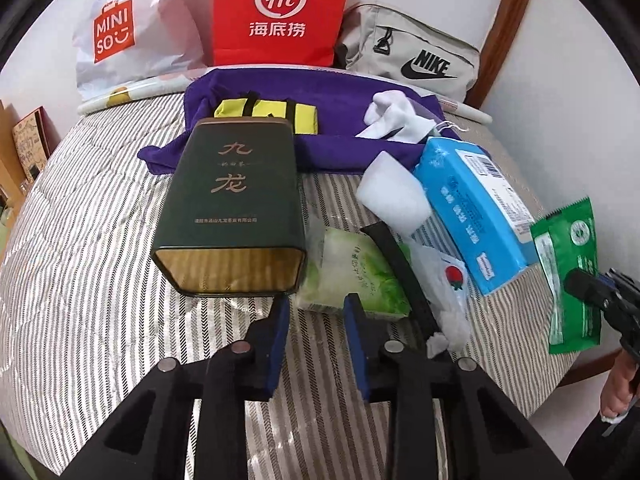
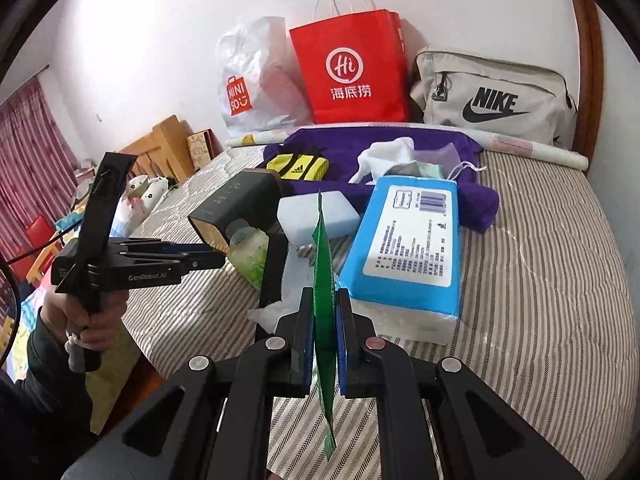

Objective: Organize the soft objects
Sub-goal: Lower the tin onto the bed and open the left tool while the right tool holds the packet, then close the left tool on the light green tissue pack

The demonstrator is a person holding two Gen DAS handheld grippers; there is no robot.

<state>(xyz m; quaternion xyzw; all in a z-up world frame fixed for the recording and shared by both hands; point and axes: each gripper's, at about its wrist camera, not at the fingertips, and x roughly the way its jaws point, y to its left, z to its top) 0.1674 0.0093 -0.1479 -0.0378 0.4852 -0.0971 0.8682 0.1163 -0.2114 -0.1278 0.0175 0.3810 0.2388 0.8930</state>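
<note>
A bed with a grey and white striped quilt (image 2: 540, 280) fills the room's corner, against a white wall (image 2: 140, 40) and a brown wooden headboard (image 2: 592, 60). By the wall stand a white plastic MINISO bag (image 2: 248, 84), a red paper bag with white handles (image 2: 352, 68) and a beige Nike fabric bag (image 2: 492, 96). A purple towel (image 1: 340, 144) is spread before them, with a yellow and black folded pouch (image 1: 296, 116) and white crumpled cloth (image 1: 388, 112) on it.

Nearer lies a dark green rectangular tin with gold characters (image 1: 236, 200), on its side, open end toward the left gripper (image 1: 316, 332). Just beside the tin are a pale green soft packet (image 1: 356, 276), a black strap (image 1: 396, 256), a white foam block (image 1: 392, 192) and a blue soft pack of tissues (image 1: 476, 216), close together.

The left gripper hovers low over the quilt; its 2 blue pads stand apart with nothing between them. The right gripper (image 2: 324, 336) is clamped on a flat green foil sachet (image 2: 324, 280), held in the air above the quilt's edge.

Only the right wrist view shows the pink curtain (image 2: 28, 160), the wooden furniture (image 2: 160, 148) and the hand (image 2: 88, 316) that holds the left gripper
</note>
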